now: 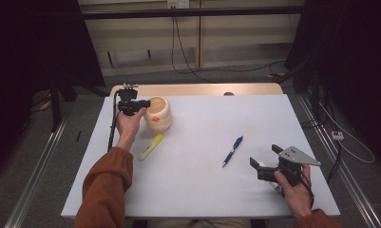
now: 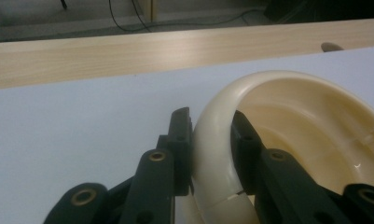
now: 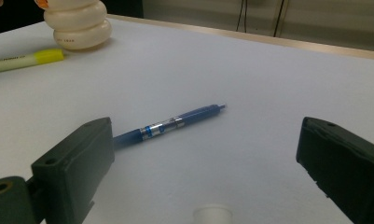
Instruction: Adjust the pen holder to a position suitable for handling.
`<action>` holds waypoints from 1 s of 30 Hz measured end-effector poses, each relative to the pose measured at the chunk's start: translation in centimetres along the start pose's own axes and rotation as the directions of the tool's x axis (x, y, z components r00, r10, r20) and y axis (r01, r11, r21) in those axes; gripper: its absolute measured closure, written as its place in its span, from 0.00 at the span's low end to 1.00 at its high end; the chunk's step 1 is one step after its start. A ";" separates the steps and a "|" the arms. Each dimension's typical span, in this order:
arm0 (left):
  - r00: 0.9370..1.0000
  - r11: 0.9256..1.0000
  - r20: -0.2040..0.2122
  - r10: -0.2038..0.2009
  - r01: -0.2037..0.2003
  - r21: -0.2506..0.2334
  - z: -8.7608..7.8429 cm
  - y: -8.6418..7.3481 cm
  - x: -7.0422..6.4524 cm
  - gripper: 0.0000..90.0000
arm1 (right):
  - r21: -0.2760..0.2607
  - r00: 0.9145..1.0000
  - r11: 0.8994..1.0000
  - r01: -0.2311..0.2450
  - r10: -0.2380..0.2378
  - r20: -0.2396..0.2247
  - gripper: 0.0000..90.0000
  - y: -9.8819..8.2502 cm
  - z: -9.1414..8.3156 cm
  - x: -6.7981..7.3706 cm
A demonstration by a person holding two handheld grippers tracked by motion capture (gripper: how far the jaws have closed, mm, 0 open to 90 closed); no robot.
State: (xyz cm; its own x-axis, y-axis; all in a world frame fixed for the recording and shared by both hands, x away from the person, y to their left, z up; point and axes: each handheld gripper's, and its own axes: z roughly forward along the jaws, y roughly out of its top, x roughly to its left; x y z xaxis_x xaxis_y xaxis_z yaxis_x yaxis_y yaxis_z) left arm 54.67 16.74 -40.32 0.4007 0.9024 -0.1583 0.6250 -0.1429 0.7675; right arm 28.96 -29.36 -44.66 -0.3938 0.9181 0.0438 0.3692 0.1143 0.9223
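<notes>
At upper left of the high view, the cup (image 1: pixel 158 113) rim was clamped between the left gripper (image 1: pixel 141 106) jaws, while the pen (image 1: pixel 232 151), lying diagonally at centre, was faced by the spread-jawed right gripper (image 1: pixel 266 161).

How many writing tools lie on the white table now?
2. A blue pen lies right of centre, in front of the right hand-held gripper. A yellow highlighter lies left, near the cream holder gripped by the left hand-held gripper. None seem hidden.
</notes>
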 end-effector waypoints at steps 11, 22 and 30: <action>1.000 0.999 0.027 0.016 -0.015 -0.038 -2.1 0.6 -0.3 0.83 | -0.003 1.000 1.000 0.000 0.000 0.005 0.05 0.0 -0.1 0.0; 0.998 0.998 0.065 0.022 -0.018 -0.067 -4.3 0.7 -1.3 0.82 | -0.009 1.000 1.000 -0.001 0.001 0.005 0.04 0.1 -0.2 0.0; 0.994 0.996 0.106 0.027 -0.018 -0.082 -5.4 0.3 -2.4 0.83 | -0.010 1.000 1.000 -0.002 0.002 0.007 0.05 0.1 -0.3 0.0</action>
State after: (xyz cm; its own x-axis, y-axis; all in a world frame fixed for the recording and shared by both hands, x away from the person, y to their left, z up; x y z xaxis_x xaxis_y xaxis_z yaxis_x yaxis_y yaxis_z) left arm 50.29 16.69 -36.39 0.4862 0.8501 -0.2024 0.5604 -0.1256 0.8187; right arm 28.77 -29.43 -44.44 -0.3877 0.9208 0.0430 0.3613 0.1089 0.9261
